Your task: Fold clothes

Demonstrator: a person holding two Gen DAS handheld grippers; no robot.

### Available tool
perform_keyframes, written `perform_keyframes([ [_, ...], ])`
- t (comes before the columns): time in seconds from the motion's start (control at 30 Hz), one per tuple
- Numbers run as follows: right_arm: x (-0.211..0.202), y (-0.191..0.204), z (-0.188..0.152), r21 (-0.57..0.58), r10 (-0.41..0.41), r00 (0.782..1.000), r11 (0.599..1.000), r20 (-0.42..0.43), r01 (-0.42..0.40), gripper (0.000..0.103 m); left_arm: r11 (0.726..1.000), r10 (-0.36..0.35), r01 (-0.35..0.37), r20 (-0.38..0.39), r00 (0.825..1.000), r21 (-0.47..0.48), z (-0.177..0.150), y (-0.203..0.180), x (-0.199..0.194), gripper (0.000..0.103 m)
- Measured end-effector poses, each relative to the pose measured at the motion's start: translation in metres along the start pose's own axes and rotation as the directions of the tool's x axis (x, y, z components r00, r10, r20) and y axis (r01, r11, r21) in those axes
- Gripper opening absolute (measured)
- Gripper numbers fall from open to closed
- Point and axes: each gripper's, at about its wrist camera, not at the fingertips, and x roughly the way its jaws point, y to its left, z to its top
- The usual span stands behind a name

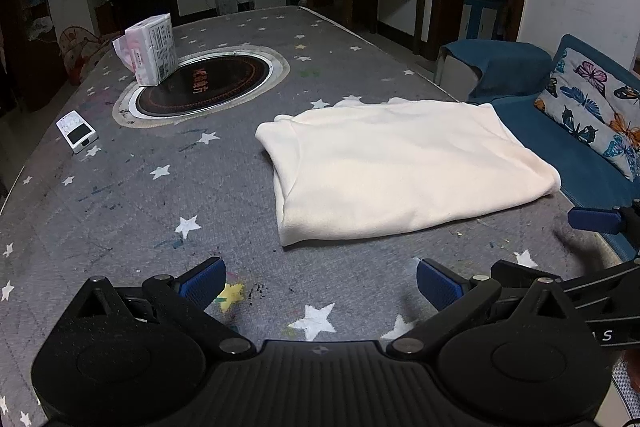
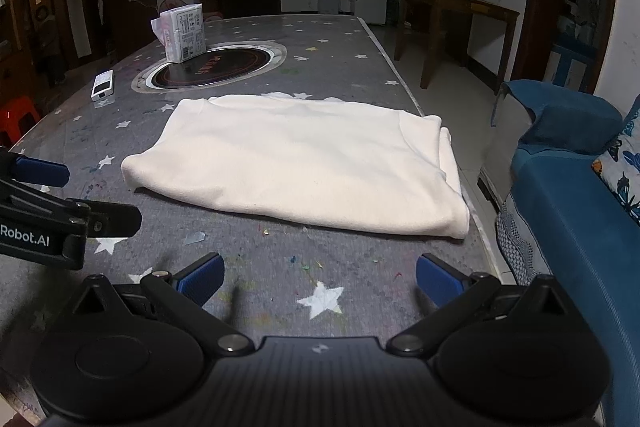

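Observation:
A cream garment (image 1: pixel 404 167) lies folded into a flat rectangle on the grey star-patterned table (image 1: pixel 200 211). It also shows in the right wrist view (image 2: pixel 304 167), near the table's right edge. My left gripper (image 1: pixel 320 283) is open and empty, hovering above the table just in front of the garment. My right gripper (image 2: pixel 320 279) is open and empty too, in front of the garment's near edge. The right gripper's blue fingertip (image 1: pixel 592 219) shows at the right in the left wrist view. The left gripper's fingertip (image 2: pixel 40 171) shows at the left in the right wrist view.
A round black hotplate inset (image 1: pixel 204 87) sits mid-table with a white paper package (image 1: pixel 152 51) standing on it. A white remote (image 1: pixel 76 133) lies to the left. A blue sofa (image 2: pixel 572 211) with a butterfly cushion (image 1: pixel 592 107) stands close to the table's right edge.

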Motion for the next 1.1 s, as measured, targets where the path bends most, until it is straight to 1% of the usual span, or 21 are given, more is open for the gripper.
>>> perform_keyframes([
  [0.47,-0.0059,-0.0002,-0.0034,0.025,0.001,1.000,1.000,0.003,-0.002,0.103,1.000,-0.002,0.002,0.005,1.000,0.012,-0.0014,-0.0035,-0.0025,0.103],
  [1.1,-0.0046,-0.0012,-0.0032,0.023,-0.005,1.000,1.000,-0.002,0.005,0.103,1.000,-0.007,0.007,-0.005,1.000,0.009,-0.0001,-0.0036,0.0014,0.103],
])
